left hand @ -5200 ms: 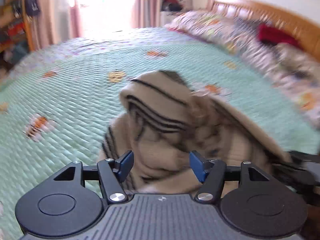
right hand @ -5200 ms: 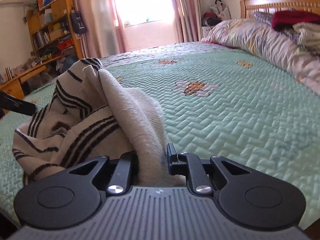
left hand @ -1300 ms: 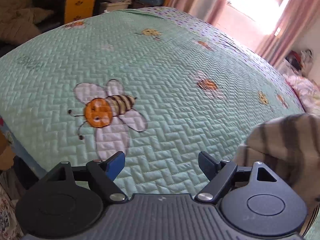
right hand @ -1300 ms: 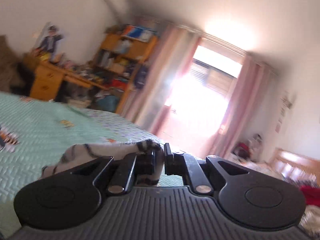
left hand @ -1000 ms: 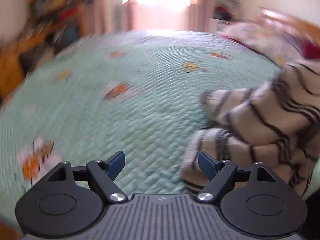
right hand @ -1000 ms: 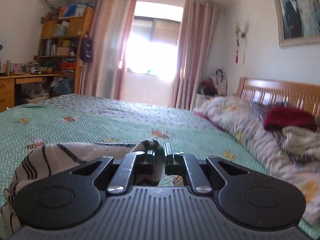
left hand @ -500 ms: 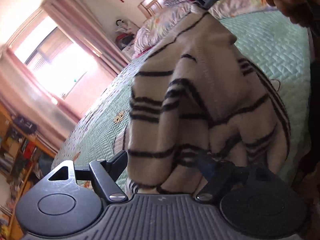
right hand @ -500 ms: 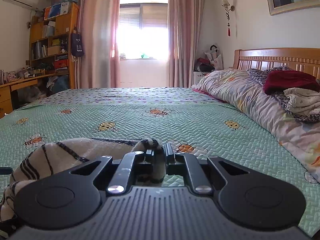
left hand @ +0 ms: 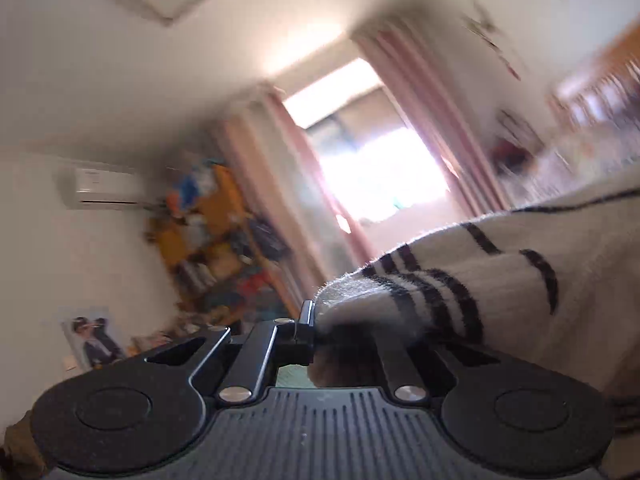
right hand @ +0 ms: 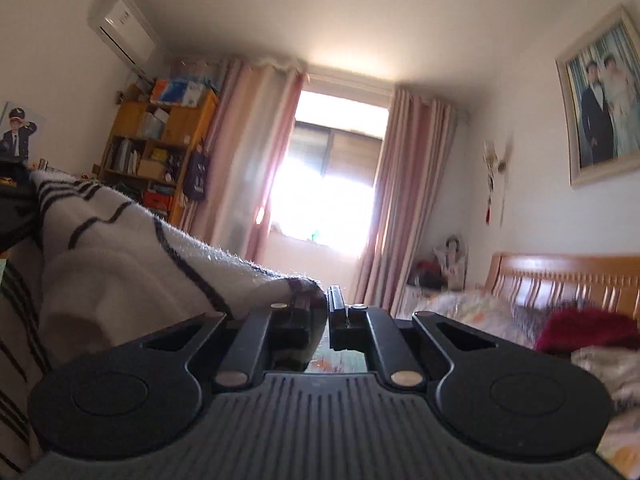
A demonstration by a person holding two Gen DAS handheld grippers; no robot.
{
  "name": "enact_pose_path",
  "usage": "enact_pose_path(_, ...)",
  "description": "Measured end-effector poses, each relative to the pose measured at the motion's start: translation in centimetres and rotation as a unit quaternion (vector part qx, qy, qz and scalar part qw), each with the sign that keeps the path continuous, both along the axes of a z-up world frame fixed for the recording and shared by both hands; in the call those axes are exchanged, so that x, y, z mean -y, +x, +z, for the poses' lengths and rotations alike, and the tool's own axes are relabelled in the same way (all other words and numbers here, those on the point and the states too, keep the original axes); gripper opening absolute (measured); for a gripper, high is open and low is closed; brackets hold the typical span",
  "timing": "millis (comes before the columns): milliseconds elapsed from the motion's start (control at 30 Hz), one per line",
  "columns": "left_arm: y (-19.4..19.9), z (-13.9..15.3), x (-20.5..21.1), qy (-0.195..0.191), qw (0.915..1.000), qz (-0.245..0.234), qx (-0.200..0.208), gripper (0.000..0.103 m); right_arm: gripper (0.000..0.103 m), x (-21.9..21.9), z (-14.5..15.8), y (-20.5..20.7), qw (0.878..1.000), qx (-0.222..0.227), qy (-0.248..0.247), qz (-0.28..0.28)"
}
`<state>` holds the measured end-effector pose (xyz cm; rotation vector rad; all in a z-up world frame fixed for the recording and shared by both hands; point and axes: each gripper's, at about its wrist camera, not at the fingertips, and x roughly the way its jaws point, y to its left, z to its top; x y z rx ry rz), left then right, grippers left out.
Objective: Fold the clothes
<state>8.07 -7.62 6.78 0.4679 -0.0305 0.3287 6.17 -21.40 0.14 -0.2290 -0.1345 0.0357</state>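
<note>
Above the bed, with its headboard off to my right, I have the striped sweater lifted and hung between my two tools. My right gripper is pinched on one corner of the knit; my left gripper has just been closing and its jaws are now clamped on another edge, cloth bunched between them and draped over the near finger. From the right wrist view the cloth runs away from the bed's headboard side toward the left gripper, so the sweater is stretched across in the air, facing the window beyond the foot of the bed.

The step I judge I am in is the spread: getting the garment held by two corners so it can be laid flat on the bed. To do it well I want both grips deep enough that the heavy knit cannot slide out, so I keep both pinches firm. I would draw the tools apart until the top edge goes taut, hold both level so the hem hangs even, then lower it onto the bed, hem touching first, no twist between my hands
</note>
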Motion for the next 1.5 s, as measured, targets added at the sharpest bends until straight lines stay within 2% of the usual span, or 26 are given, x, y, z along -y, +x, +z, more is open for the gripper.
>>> enact_pose_path(67, -1.4, 4.6, -0.5, -0.009, 0.9985, 0.004, 0.055, 0.010, 0.009, -0.5, 4.1, -0.7, 0.999, 0.050, -0.002, 0.021)
enact_pose_path(133, -3.5, 8.9, -0.6, -0.005, 0.9926, 0.012, 0.121, 0.010, 0.009, -0.5, 8.4, -2.0, 0.994, 0.105, 0.010, 0.038)
enact_pose_path(200, -6.1, 12.4, -0.1, 0.014, 0.9795, 0.031, 0.199, 0.010, 0.009, -0.4, 12.5, -3.6, 0.986, 0.160, 0.016, 0.048)
enact_pose_path(267, -7.9, 15.7, 0.4, 0.027, 0.9678, 0.041, 0.247, 0.010, 0.009, -0.4, 16.3, -4.6, 0.979, 0.198, 0.018, 0.055)
enact_pose_path(367, -8.6, 20.6, 0.9, 0.032, 0.9637, 0.032, 0.263, 0.010, 0.009, -0.3, 21.4, -5.2, 0.974, 0.218, 0.020, 0.065)
enact_pose_path(433, -7.9, 22.6, 1.0, 0.042, 0.9633, 0.035, 0.263, 0.011, 0.010, -0.1, 23.2, -4.7, 0.974, 0.218, 0.015, 0.062)
enact_pose_path(533, -5.8, 23.2, 1.0, 0.055, 0.9676, 0.044, 0.242, 0.011, 0.010, -0.1, 24.5, -3.5, 0.976, 0.211, 0.002, 0.056)
enact_pose_path(667, -3.0, 21.1, 0.4, 0.056, 0.9772, 0.050, 0.199, 0.012, 0.011, -0.3, 23.7, -1.3, 0.981, 0.187, -0.014, 0.045)
enact_pose_path(733, -0.8, 19.2, -0.3, 0.050, 0.9858, 0.040, 0.155, 0.014, 0.016, -0.4, 22.8, 0.3, 0.985, 0.167, -0.021, 0.032)
enact_pose_path(800, 2.7, 16.5, -0.8, 0.041, 0.9964, 0.026, 0.069, 0.027, 0.029, -0.4, 21.8, 3.5, 0.993, 0.114, -0.016, 0.025)
enact_pose_path(833, 4.7, 14.9, -1.1, 0.034, 0.9990, 0.024, 0.017, 0.049, 0.041, -0.2, 20.5, 6.0, 0.998, 0.062, -0.014, 0.026)
enact_pose_path(867, 6.7, 12.9, -1.4, 0.031, 0.9986, 0.032, -0.029, 0.073, 0.061, 0.0, 19.3, 8.5, 1.000, 0.011, -0.013, 0.026)
enact_pose_path(900, 8.9, 10.3, -2.1, 0.032, 0.9949, 0.026, -0.093, 0.081, 0.067, 0.2, 18.0, 11.0, 0.999, -0.042, -0.012, 0.027)
enact_pose_path(933, 10.8, 7.3, -3.1, 0.030, 0.9867, 0.016, -0.159, 0.081, 0.069, 0.7, 15.5, 13.6, 0.993, -0.116, 0.000, 0.035)
enact_pose_path(1000, 12.8, 1.3, -5.0, -0.011, 0.9637, 0.007, -0.267, 0.081, 0.067, 2.5, 10.0, 17.0, 0.969, -0.237, 0.054, 0.046)
enact_pose_path(1033, 13.3, -1.6, -6.6, -0.050, 0.9486, 0.003, -0.312, 0.081, 0.067, 3.5, 7.7, 17.5, 0.959, -0.266, 0.084, 0.045)
enact_pose_path(1100, 12.4, -7.0, -10.4, -0.132, 0.9197, 0.002, -0.370, 0.078, 0.067, 5.1, 2.6, 16.6, 0.944, -0.300, 0.131, 0.045)
enact_pose_path(1133, 12.0, -9.2, -12.3, -0.165, 0.9084, 0.009, -0.384, 0.075, 0.067, 6.0, 0.4, 16.0, 0.937, -0.313, 0.151, 0.043)
enact_pose_path(1267, 7.2, -15.8, -17.4, -0.282, 0.8688, 0.013, -0.407, 0.074, 0.068, 7.2, -7.7, 10.8, 0.901, -0.369, 0.223, 0.040)
enact_pose_path(1400, 5.0, -18.4, -19.9, -0.327, 0.8511, 0.023, -0.410, 0.075, 0.068, 6.0, -13.0, 6.1, 0.855, -0.435, 0.270, 0.082)
enact_pose_path(1467, 4.8, -18.6, -20.4, -0.340, 0.8450, 0.030, -0.412, 0.075, 0.068, 5.0, -14.2, 4.6, 0.838, -0.452, 0.288, 0.102)
enact_pose_path(1500, 4.4, -18.1, -20.7, -0.349, 0.8425, 0.029, -0.409, 0.075, 0.068, 4.4, -14.7, 4.1, 0.837, -0.451, 0.290, 0.112)
